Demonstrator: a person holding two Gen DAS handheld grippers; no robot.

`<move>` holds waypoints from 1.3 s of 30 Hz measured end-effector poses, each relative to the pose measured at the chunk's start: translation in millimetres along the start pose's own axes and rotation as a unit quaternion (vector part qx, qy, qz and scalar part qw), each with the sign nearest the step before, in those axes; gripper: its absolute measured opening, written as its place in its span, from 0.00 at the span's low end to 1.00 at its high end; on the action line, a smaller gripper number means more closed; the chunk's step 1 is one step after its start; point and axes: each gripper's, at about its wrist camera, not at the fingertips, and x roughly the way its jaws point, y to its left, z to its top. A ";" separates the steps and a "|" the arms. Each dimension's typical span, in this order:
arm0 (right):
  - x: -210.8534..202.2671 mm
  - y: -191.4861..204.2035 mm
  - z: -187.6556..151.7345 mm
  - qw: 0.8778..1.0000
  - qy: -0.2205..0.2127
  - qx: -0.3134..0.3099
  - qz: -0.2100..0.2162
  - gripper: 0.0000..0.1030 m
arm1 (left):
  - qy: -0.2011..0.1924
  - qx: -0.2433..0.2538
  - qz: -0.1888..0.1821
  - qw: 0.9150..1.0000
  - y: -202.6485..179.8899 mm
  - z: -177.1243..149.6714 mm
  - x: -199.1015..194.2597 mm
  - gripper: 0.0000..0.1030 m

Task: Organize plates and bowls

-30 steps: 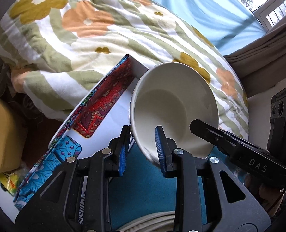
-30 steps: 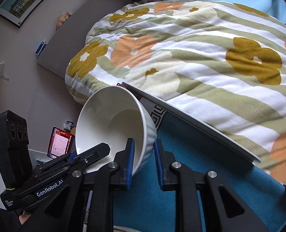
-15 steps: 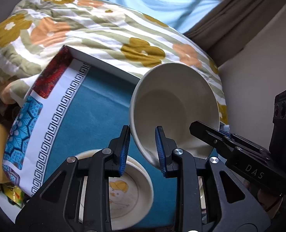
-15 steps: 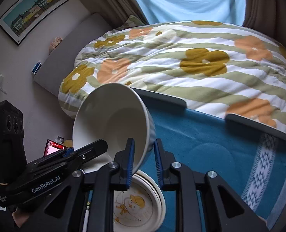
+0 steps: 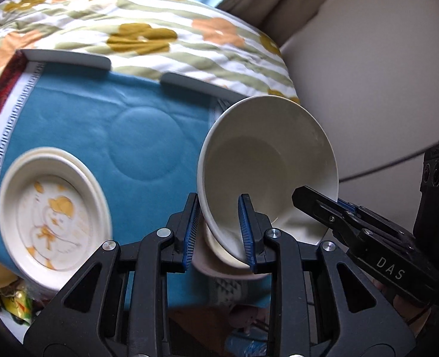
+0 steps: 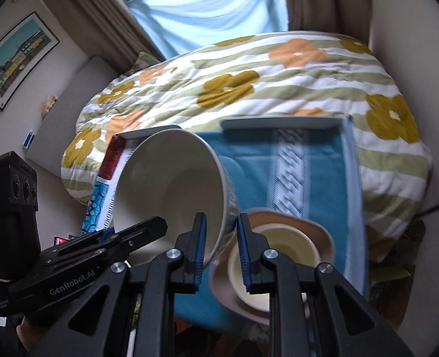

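- The left gripper had its blue-padded fingers clamped on the rim of a white bowl, one finger outside the wall and the other inside.
- The right gripper pinched the opposite side of the same bowl's rim in the same way, so both grippers held it together.
- The bowl was tilted, its opening facing the cameras, and it hung in the air above the near right part of the table.
- The table carried a teal cloth with patterned borders, and pale grey raised strips ran along its far edge.
- Directly under the bowl, in the right wrist view, stood a small cream bowl nested in a brown plate; both looked blurred.
- On the left of the table sat a white plate printed with an orange and white cartoon figure, well apart from the brown plate.
- Beyond the table lay a bed with a striped duvet bearing orange and mustard flowers.
- A light blue curtain hung at the window behind the bed, and a framed picture hung on the wall to the left.
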 end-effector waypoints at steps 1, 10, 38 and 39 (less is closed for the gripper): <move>-2.5 -8.6 -7.7 1.000 0.001 0.007 -0.003 0.18 | 0.008 0.004 -0.001 1.000 -5.1 -5.3 5.5 0.23; 11.6 -61.0 -51.5 0.997 0.030 0.067 -0.021 0.18 | 0.085 0.024 0.010 0.996 -26.2 -30.3 58.6 0.23; 49.1 -78.8 -63.1 0.993 0.075 0.068 -0.054 0.18 | 0.156 0.076 0.070 0.982 -35.2 -23.0 118.9 0.30; 49.4 -78.9 -62.7 0.993 0.076 0.067 -0.055 0.18 | 0.158 0.077 0.070 0.982 -35.6 -22.5 119.5 0.30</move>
